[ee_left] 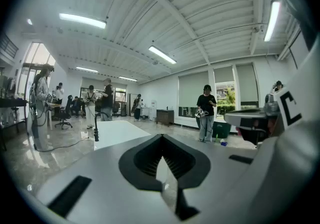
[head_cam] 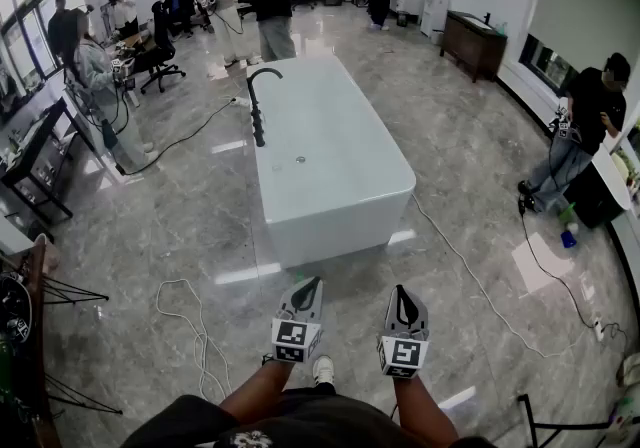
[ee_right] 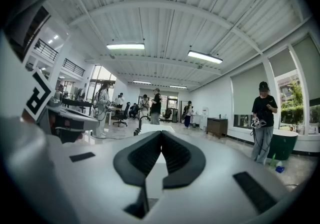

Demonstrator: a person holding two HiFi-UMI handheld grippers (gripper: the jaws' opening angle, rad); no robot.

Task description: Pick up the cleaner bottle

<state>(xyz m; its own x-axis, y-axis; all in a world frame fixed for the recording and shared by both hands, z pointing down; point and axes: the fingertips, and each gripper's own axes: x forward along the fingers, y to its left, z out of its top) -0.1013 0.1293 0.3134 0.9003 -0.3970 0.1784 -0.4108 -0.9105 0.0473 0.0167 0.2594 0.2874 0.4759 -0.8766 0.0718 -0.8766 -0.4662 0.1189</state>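
No cleaner bottle can be picked out for certain. A small green bottle-like thing (head_cam: 566, 215) and a blue one (head_cam: 568, 237) stand on the floor at the far right, too small to identify. The blue one also shows in the right gripper view (ee_right: 280, 169). My left gripper (head_cam: 311, 282) and right gripper (head_cam: 400, 290) hang side by side low in the head view, above my knees. Both point toward the white bathtub (head_cam: 392, 198). The left gripper (ee_left: 161, 138) has its jaws closed together on nothing. The right gripper (ee_right: 161, 134) is likewise shut and empty.
A black faucet (head_cam: 257, 108) rises at the tub's left rim. White cables (head_cam: 200, 336) loop on the marble floor to my left, and another cable (head_cam: 470, 276) runs to my right. A person (head_cam: 585, 126) stands at the right wall, and several people stand at the back.
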